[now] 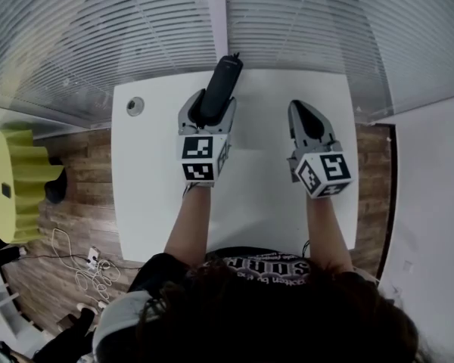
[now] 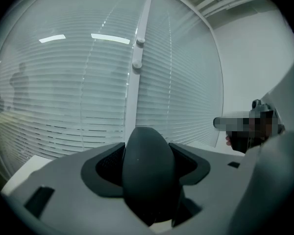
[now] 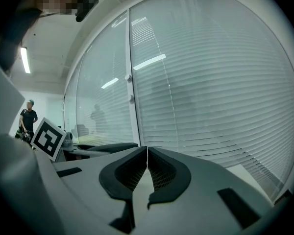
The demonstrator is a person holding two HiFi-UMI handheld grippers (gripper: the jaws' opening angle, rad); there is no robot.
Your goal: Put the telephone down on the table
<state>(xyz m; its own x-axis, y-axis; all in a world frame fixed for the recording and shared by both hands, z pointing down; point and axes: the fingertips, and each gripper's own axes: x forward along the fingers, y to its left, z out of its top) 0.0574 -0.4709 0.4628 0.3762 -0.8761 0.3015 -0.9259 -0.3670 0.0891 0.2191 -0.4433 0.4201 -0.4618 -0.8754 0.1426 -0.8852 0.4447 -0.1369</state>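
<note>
A black telephone handset [image 1: 219, 89] sticks forward out of my left gripper [image 1: 208, 112], which is shut on it above the white table [image 1: 265, 187]. In the left gripper view the handset [image 2: 148, 173] fills the gap between the two dark pads [image 2: 108, 165], its rounded end pointing at the window blinds. My right gripper [image 1: 309, 123] hovers over the table's right half; its jaws meet with nothing between them, as the right gripper view shows at the gripper [image 3: 147, 168]. Whether the handset touches the table I cannot tell.
A round metal cable port [image 1: 135, 106] sits in the table's far left corner. Window blinds [image 1: 303, 29] run along the far edge. Left of the table stand a yellow-green stool [image 1: 15, 184] and loose white cables [image 1: 87, 267] on the wooden floor.
</note>
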